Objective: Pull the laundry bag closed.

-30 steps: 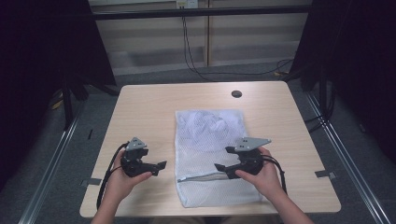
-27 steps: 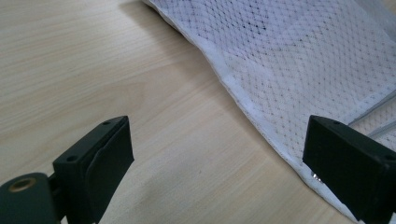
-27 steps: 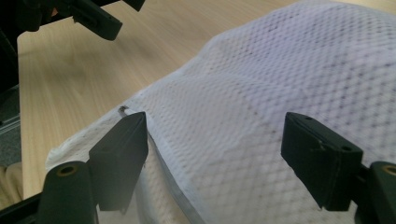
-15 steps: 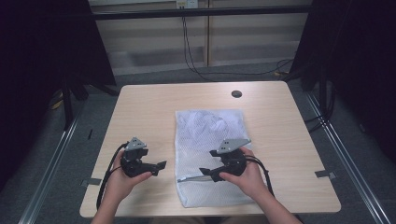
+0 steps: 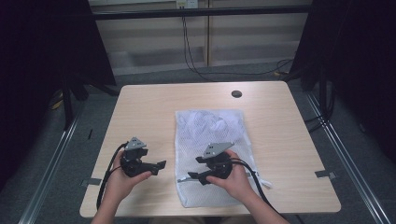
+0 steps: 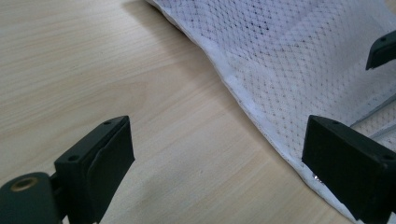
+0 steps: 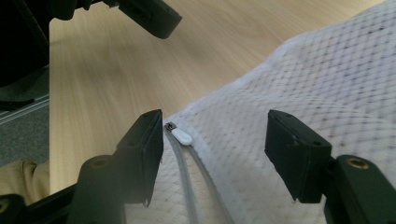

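A white mesh bag (image 5: 212, 140) lies flat in the middle of the wooden table (image 5: 149, 112). At its near left corner, a grey zipper track (image 7: 187, 182) ends in a small white zipper pull (image 7: 182, 136). My right gripper (image 5: 192, 177) is low over that corner and points left. Its jaws have just been closing but still stand apart, open. In the right gripper view (image 7: 215, 149) the pull lies just beside the left jaw and mesh lies between the jaws, with nothing pinched. My left gripper (image 5: 161, 166) is open over bare wood, left of the bag's edge (image 6: 243, 98).
A round black grommet (image 5: 236, 94) sits near the table's far edge. Dark curtains flank the table, and cables run over the floor (image 5: 196, 56) behind it. Bare wood lies to the left and right of the bag.
The right gripper has slid left along the bag's near end toward the left gripper, and its jaws stand narrower. The left hand has stayed put.
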Motion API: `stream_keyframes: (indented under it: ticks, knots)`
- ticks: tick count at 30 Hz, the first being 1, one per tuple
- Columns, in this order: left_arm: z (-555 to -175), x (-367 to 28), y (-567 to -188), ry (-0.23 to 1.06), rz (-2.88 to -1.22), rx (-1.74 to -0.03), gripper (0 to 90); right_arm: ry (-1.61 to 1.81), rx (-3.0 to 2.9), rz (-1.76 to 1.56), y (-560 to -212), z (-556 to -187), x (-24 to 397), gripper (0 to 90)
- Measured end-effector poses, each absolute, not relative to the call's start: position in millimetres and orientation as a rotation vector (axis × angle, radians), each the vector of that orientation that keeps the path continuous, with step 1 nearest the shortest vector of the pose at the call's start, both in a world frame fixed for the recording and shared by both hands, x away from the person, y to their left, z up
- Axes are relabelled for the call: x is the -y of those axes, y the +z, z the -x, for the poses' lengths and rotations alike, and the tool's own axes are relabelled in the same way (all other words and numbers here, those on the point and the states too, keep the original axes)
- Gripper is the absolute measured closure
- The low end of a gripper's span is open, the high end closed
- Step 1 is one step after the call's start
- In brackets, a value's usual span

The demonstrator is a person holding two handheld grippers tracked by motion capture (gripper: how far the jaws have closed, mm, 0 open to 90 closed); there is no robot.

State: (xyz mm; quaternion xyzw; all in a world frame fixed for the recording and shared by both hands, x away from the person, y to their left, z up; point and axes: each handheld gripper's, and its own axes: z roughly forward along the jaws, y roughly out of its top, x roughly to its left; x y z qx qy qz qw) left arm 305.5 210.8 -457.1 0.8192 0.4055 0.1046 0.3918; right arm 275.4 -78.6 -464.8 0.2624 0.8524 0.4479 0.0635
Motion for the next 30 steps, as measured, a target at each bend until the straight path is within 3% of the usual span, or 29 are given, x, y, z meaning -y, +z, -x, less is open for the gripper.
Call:
stream_keyframes:
  ticks: [4, 5, 10, 30]
  knots:
    - [-305, -211, -457, 0.267, -2.084, -1.028, 8.7, 1.341, -2.630, -0.782, -469, -275, 68, 48.8]
    - [-305, -211, -457, 0.269, -2.086, -1.028, 8.8, 1.331, -2.655, -0.772, -470, -275, 67, 54.8]
    - [-305, -212, -456, 0.267, -2.079, -1.027, 9.0, 1.315, -2.689, -0.772, -475, -275, 61, 62.0]
    - [-306, -214, -455, 0.256, -2.077, -1.023, 9.2, 1.215, -2.750, -0.788, -490, -282, 41, 71.4]
